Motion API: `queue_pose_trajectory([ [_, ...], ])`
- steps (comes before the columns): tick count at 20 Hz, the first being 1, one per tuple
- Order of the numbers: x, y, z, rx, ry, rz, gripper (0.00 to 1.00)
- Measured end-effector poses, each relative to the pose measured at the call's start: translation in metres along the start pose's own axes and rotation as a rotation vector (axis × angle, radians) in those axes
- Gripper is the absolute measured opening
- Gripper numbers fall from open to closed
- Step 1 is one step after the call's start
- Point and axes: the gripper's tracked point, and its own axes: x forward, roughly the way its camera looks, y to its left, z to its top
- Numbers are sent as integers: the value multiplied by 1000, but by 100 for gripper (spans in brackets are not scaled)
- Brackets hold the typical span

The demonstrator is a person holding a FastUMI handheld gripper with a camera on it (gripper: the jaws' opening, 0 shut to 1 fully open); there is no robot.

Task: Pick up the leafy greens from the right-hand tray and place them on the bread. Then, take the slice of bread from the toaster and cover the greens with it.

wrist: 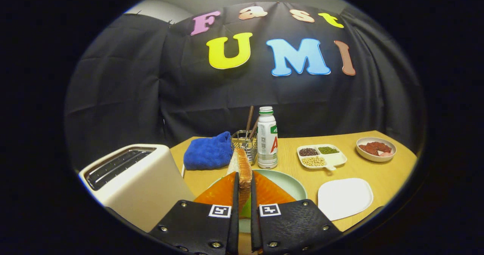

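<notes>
- So the gripper point(242, 194) has two chunky jaw plates with a pebbly, leather-like texture.
- Small round screws sit along the plate edges, some brassy and some silvery.
- Each plate has a little square black-and-white marker tag on its inner top corner.
- Thin flat fingers point(235, 194) run forward, edge-on.

Tongs point(244, 194) clamp upright bread slice point(242, 168) above green plate point(291, 183), beside toaster point(132, 179).
</notes>
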Motion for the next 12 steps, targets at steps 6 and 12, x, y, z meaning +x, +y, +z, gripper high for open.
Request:
queue_pose_trajectory([
  [6, 3, -24, -13, -48, 37, -65, 26],
  [12, 12, -50, -29, -103, 95, -159, 47],
])
